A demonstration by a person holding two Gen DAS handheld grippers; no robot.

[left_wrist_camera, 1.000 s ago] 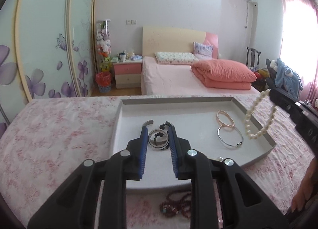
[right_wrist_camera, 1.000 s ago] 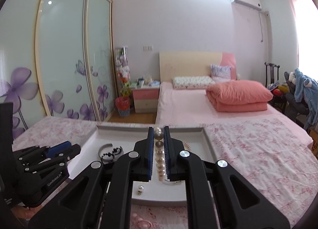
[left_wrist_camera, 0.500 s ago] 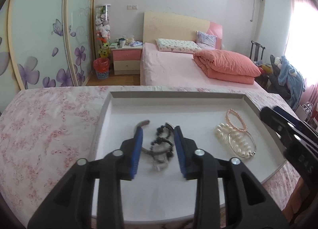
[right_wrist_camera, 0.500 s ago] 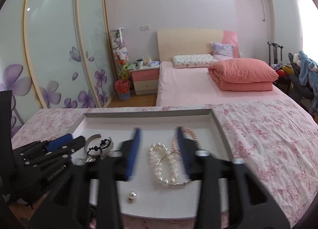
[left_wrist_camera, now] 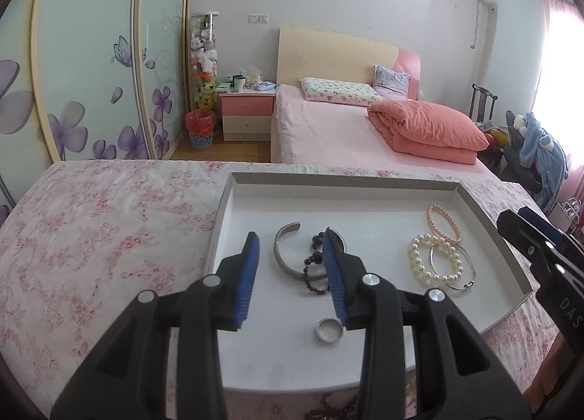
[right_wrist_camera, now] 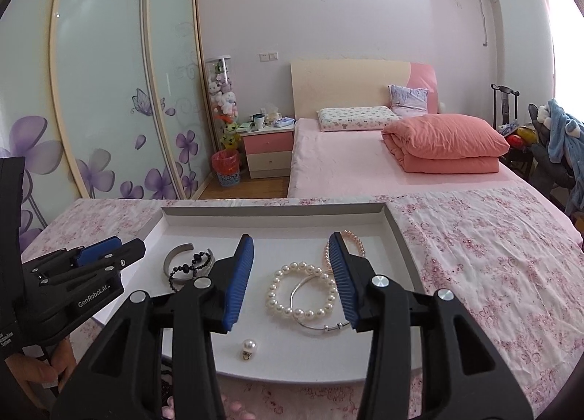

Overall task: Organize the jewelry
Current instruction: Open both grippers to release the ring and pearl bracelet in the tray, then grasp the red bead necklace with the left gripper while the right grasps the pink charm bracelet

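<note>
On the white tray, each hand-held gripper gapes empty — silver ring left view only, pearl pendant right

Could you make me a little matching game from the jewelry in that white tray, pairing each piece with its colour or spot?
Things:
1. pearl bracelet
2. beaded bracelet
3. ring
4. cuff bangle

Descriptions:
A. black beads
B. open silver band, left part of the tray
C. white beads, lying over a thin silver bangle
D. small silver band near the tray's front edge

Pairs: 1-C, 2-A, 3-D, 4-B
</note>
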